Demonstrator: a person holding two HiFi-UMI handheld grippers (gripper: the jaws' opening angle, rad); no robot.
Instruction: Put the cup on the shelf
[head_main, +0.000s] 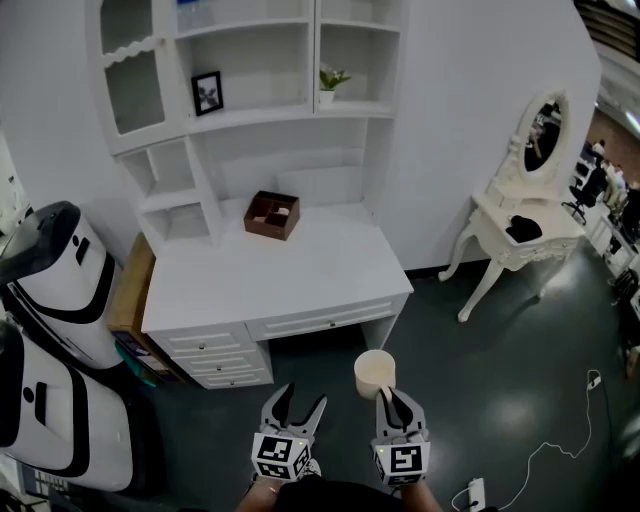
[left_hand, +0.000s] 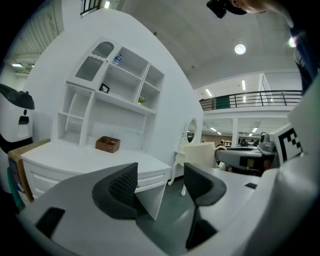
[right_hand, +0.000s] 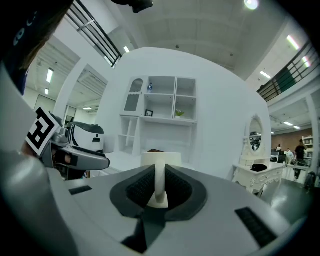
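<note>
Room: glossy dark grey floor (head_main: 500, 380), plain white walls.
Worktop (head_main: 270, 270): smooth, white, flat, with drawers below and a white shelf unit (head_main: 260, 110) rising behind; a square brown wooden box (head_main: 272, 215) with compartments sits on it.
Left gripper (head_main: 300, 400): ribbed dark fingers (left_hand: 122, 185) spread apart, nothing between them.
Cup (head_main: 375, 372): cream, round, matte; held above the floor in front of the worktop, not on the shelf.
Right gripper (head_main: 393, 402): fingers (right_hand: 140, 187) clamped on the cup's thin handle.
Dressing table (head_main: 525, 255): cream, curved legs, oval mirror (head_main: 545, 130).
</note>
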